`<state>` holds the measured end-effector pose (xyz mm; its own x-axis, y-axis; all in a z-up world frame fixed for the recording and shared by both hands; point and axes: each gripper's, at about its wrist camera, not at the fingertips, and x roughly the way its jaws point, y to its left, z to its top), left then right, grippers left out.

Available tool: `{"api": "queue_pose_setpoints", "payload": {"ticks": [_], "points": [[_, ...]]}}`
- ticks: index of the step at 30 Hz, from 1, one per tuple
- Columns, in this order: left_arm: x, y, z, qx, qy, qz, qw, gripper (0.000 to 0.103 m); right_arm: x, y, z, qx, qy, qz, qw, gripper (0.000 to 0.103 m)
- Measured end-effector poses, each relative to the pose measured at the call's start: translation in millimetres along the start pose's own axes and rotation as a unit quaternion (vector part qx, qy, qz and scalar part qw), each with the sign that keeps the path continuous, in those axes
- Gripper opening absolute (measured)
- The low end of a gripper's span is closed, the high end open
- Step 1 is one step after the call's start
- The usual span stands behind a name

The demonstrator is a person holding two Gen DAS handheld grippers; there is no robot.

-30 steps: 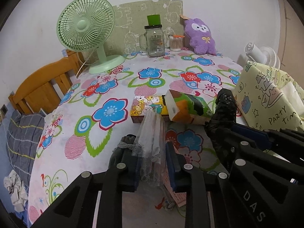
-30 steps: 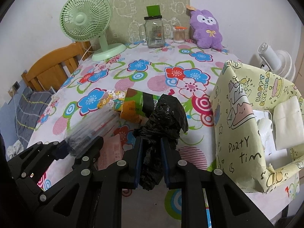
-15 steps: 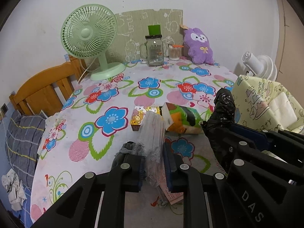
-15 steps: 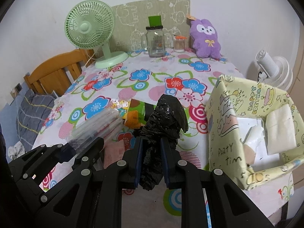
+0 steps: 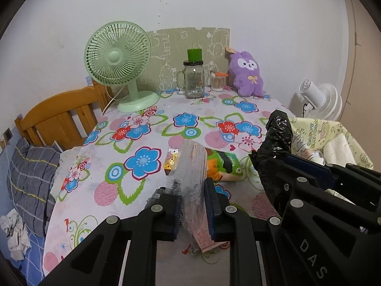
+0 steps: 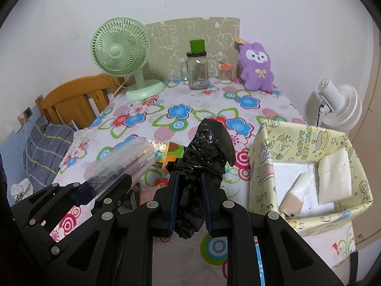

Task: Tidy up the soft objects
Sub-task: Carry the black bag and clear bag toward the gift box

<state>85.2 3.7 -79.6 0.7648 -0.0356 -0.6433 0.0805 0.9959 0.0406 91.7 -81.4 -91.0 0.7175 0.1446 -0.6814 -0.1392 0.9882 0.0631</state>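
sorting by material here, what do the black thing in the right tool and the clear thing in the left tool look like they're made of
The black bag in the right tool looks like thin plastic film: glossy, crinkled, with bright highlights on its folds. The clear packet in the left tool looks like transparent plastic wrap, slightly cloudy and wrinkled, over pinkish sheets, perhaps paper; that part is hard to tell.

White tablecloth [image 6: 209,109] printed with blue, red and pink flowers and green loops. Far left, a mint-green fan [image 6: 123,54]; far right, a purple plush rabbit [image 6: 257,69]. Near right, a pale-yellow cartoon-printed box [image 6: 297,143]. Near centre, a glossy black bag [image 6: 207,152].
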Motion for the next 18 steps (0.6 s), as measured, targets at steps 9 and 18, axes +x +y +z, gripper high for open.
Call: {"api": "queue_pose_setpoints", "payload": {"ticks": [9, 18], "points": [[-17, -6, 12, -0.003, -0.015, 0.003, 0.9999, 0.016, -19, -5, 9, -0.003, -0.018, 0.006, 1.0, 0.022], [-26, -20, 23, 0.0, -0.029, -0.001, 0.9996, 0.016, -34, -18, 18, -0.001, -0.032, 0.002, 0.999, 0.022]]}}
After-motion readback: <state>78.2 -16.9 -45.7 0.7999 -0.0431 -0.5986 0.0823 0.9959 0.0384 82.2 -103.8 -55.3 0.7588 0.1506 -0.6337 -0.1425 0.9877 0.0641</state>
